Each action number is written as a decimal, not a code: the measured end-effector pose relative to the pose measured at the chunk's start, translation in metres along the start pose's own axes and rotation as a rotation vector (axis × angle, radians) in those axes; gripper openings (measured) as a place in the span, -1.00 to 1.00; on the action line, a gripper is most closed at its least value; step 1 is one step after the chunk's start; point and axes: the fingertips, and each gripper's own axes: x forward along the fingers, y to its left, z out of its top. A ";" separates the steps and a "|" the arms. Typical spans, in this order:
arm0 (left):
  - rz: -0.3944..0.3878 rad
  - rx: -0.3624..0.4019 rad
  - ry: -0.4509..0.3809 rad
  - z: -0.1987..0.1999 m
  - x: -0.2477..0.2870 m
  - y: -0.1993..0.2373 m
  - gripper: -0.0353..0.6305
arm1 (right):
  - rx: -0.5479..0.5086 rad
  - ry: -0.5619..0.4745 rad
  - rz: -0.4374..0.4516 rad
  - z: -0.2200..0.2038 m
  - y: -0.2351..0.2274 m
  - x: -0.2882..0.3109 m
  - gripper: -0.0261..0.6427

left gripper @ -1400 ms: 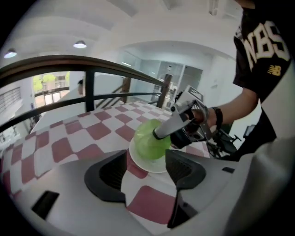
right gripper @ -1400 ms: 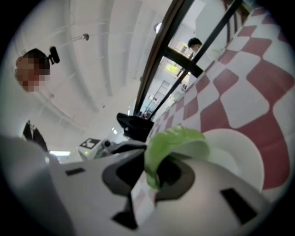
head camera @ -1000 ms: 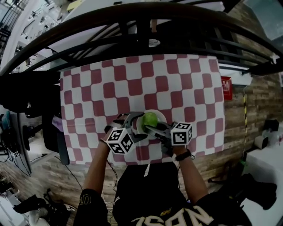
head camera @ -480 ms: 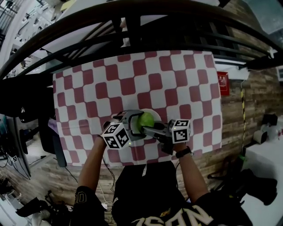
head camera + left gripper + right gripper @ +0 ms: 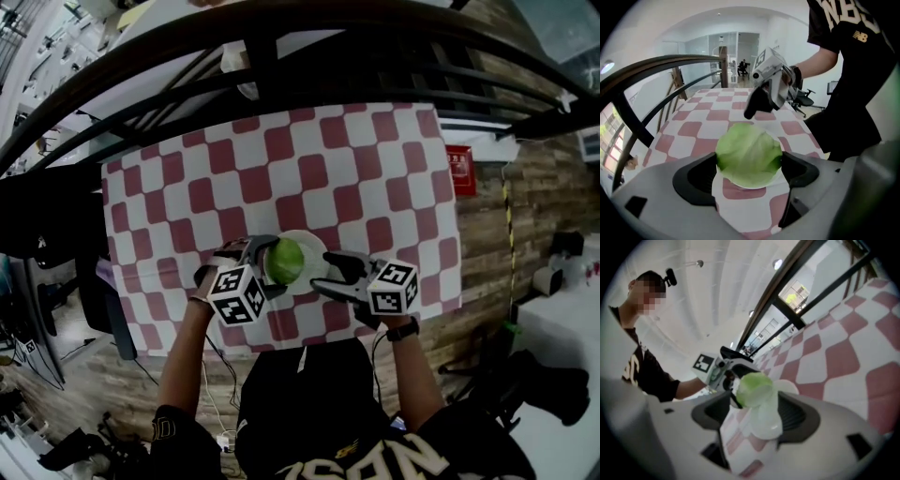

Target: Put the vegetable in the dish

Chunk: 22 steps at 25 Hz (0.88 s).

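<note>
Placing looks nearly done: the left gripper (image 5: 749, 164), at 8 o'clock of the shallow round white dish (image 5: 751, 185), has its jaws clamped on the round pale-green cabbage (image 5: 748, 151), down in the dish. At 4 o'clock the right gripper (image 5: 754, 414) is opening its jaws, the dish rim loose between them. Next, the left jaws should part and draw back over the red-and-white checked bench (image 5: 309, 169).
</note>
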 end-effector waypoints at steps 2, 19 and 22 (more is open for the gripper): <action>-0.002 0.091 0.089 -0.001 0.002 -0.006 0.44 | -0.032 -0.006 -0.052 0.003 -0.007 -0.019 0.01; 0.091 0.365 0.344 0.014 0.034 -0.012 0.44 | -0.006 -0.186 -0.144 0.022 -0.012 -0.051 0.01; 0.107 0.396 0.353 0.013 0.036 -0.013 0.44 | -0.009 -0.199 -0.149 0.022 -0.011 -0.050 0.01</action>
